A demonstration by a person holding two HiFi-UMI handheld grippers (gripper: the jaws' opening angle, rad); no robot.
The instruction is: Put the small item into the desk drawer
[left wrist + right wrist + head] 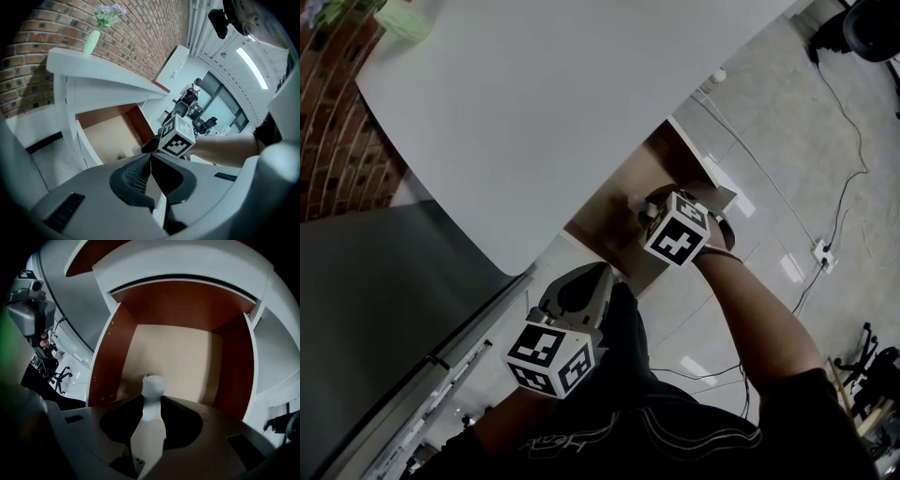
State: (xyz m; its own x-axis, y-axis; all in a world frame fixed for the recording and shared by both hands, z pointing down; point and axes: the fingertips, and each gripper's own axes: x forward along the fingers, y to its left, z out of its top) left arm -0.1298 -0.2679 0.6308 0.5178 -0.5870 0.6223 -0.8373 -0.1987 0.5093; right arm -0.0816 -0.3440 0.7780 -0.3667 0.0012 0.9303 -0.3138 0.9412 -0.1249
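Note:
The desk drawer (614, 214) stands pulled open under the white desk top (562, 94), showing a tan floor (173, 357) and red-brown walls. My right gripper (650, 208) hangs over the drawer's front part, shut on a small white pin-shaped item (153, 387) whose rounded head sticks out past the jaws (152, 401). In the left gripper view the right gripper's marker cube (177, 138) sits at the drawer's (110, 131) front edge. My left gripper (581, 292) is held lower, near the person's body and away from the drawer; its jaws (151, 171) are shut with nothing between them.
A green vase of flowers (93, 40) stands at the desk's far corner by the brick wall (337, 122). Cables (844, 187) and a power strip (822, 253) lie on the tiled floor at the right. Office chairs stand farther off.

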